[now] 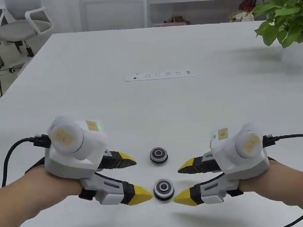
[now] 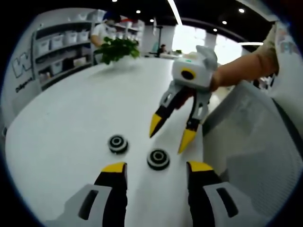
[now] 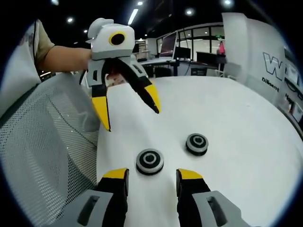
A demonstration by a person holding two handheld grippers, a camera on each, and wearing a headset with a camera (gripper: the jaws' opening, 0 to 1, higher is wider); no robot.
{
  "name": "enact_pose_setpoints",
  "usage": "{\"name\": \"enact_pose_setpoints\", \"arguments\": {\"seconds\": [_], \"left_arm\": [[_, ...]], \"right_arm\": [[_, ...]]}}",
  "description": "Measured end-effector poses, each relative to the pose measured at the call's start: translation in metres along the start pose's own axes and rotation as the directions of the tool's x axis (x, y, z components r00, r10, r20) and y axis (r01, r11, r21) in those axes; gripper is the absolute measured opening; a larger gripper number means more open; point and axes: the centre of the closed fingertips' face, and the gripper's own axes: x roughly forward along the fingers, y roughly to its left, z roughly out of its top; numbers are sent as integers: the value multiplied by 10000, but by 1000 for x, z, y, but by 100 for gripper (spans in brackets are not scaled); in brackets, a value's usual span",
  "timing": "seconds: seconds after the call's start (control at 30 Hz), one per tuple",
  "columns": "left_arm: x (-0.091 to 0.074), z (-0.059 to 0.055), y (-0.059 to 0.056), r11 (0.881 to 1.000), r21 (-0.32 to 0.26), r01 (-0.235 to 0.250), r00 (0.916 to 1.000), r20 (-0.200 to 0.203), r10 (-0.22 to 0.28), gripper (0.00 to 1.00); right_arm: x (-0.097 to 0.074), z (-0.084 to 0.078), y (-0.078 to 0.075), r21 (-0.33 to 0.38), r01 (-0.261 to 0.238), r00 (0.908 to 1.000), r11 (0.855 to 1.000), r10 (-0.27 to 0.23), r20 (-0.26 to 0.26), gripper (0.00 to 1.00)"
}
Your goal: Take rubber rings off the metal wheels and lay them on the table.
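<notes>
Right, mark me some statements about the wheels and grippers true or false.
1. Two wheels lie on the table. True: a near wheel and a far wheel.
2. The near wheel sits between the left gripper and the right gripper. True.
3. The left gripper is shut on a wheel. False: its fingers are open and hold nothing.
4. The wheels are stacked. False: they lie apart, flat on the table.
5. A power strip lies farther back than the wheels. True.

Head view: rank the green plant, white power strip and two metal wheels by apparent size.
Green leafy plant, cut by the frame edge.
White flat power strip.
Nearer black-ringed metal wheel and farther black-ringed metal wheel: alike; nearness makes ranking unsure.
</notes>
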Motion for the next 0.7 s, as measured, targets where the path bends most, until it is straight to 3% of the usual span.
{"name": "enact_pose_setpoints", "arguments": {"seconds": [0.47,0.7], "left_arm": [[29,-3,-7,9989,-227,415,9990,-131,-418,38],[40,-6,-7,9992,-143,360,9990,-272,-364,28]], "right_arm": [[12,-4,0,461,-295,9996,9985,294,24,28],[16,-6,3,522,-396,9992,9979,397,-20,25]]}}
